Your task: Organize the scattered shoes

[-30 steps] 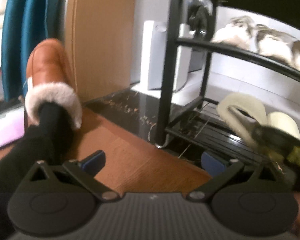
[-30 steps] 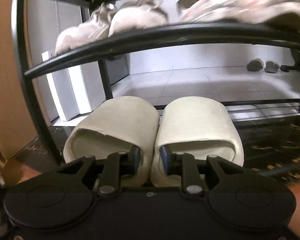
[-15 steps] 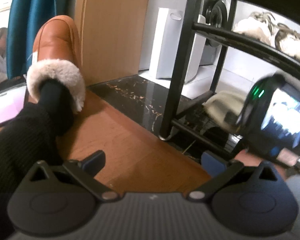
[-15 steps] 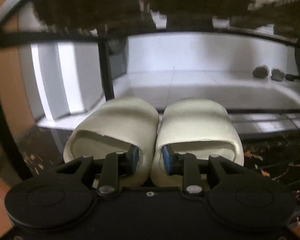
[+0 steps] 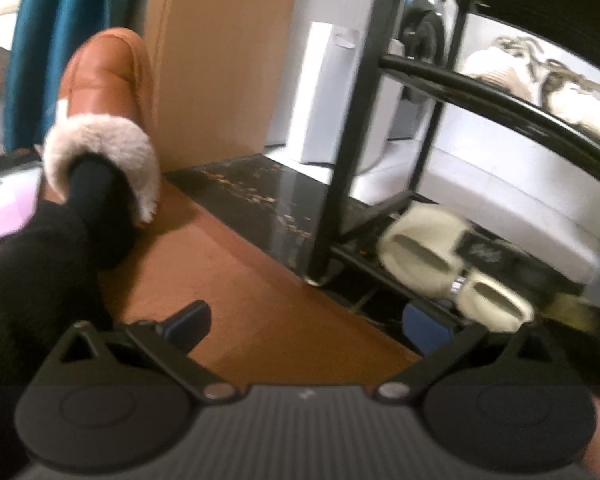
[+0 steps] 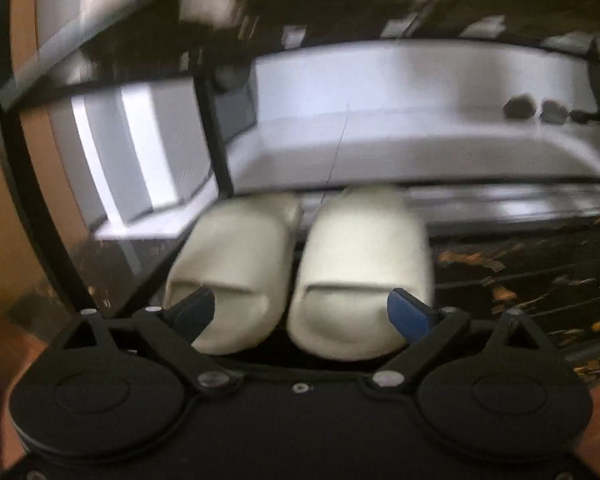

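Note:
Two cream slide slippers [image 6: 300, 276] lie side by side on the bottom shelf of a black metal shoe rack [image 6: 216, 136]. My right gripper [image 6: 302, 314] is open, its blue-padded fingers [image 6: 410, 314] spread just behind the slippers' heels, touching neither. In the left wrist view the slippers [image 5: 420, 248] show on the low shelf with the right gripper over them. My left gripper [image 5: 308, 322] is open and empty above the wooden floor [image 5: 228, 280]. A person's foot in a brown fur-lined slipper [image 5: 104, 120] stands at left.
Beige sneakers [image 5: 540, 80] rest on the rack's upper shelf. A black marble threshold [image 5: 256, 196], a wooden panel [image 5: 220, 60], a white appliance [image 5: 328, 92] and a teal curtain [image 5: 52, 32] lie behind. Dark shoes [image 6: 536, 109] sit far off on the white tile floor.
My right gripper has opened and let go of the two cream slippers, which now rest on the bottom shelf. The left gripper stays open, its view shifted slightly.

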The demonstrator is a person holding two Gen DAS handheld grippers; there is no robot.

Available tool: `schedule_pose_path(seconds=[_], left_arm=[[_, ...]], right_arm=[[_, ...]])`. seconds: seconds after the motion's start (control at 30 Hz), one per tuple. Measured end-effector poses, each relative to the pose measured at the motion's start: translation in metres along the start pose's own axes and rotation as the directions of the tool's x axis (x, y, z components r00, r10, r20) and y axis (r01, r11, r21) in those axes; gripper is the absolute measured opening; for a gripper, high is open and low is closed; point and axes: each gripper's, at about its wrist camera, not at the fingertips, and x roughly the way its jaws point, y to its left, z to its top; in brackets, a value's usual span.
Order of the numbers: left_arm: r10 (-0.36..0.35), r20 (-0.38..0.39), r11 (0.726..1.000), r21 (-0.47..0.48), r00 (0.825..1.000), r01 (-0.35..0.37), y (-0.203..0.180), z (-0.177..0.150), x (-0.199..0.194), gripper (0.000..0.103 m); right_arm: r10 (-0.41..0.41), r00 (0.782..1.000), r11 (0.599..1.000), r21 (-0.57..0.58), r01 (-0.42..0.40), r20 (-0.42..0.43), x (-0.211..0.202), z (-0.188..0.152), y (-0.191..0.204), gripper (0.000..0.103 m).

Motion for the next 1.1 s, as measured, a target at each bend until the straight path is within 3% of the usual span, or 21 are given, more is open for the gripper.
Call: schedule_pose_path(seconds=[0.23,0.33,0.47,0.6,0.9,1.1], left_arm=[[-0.126,0.034,0.986,0.117,0.991,0.121,-0.019,-0.013,-0.039,0.102],[-0.104,0.036,0.983,0.157,0.994,0.098,-0.028,-0.018,-0.053,0.102],[-0.055,-0.07,0.982,0.178,0.996,0.066,-0.045,-0.021,-0.061,0.102],[-0.056,-0.081,0.953,0.293,0.995,0.077,-0.069,-0.022,-0.087,0.102],[-0.105,-0.065,0.92,0.373,0.992,0.122,-0.103,-0.014,-0.146,0.102],[-0.127,-0.074,0.907,0.395,0.989,0.146,-0.125,-0.014,-0.165,0.102]], right_arm=[[-0.14,0.97,0.988,-0.03,0.149,0.198,-0.122,0.009,-0.06,0.099],[-0.147,0.952,0.984,-0.062,0.169,0.268,-0.178,0.009,-0.084,0.1],[-0.173,0.918,0.977,-0.052,0.205,0.356,-0.246,0.009,-0.113,0.103],[-0.205,0.909,0.976,0.002,0.219,0.362,-0.278,0.013,-0.14,0.103],[-0.257,0.926,0.964,0.149,0.222,0.278,-0.311,0.026,-0.186,0.103],[-0.29,0.924,0.944,0.232,0.234,0.25,-0.33,0.026,-0.216,0.103]])
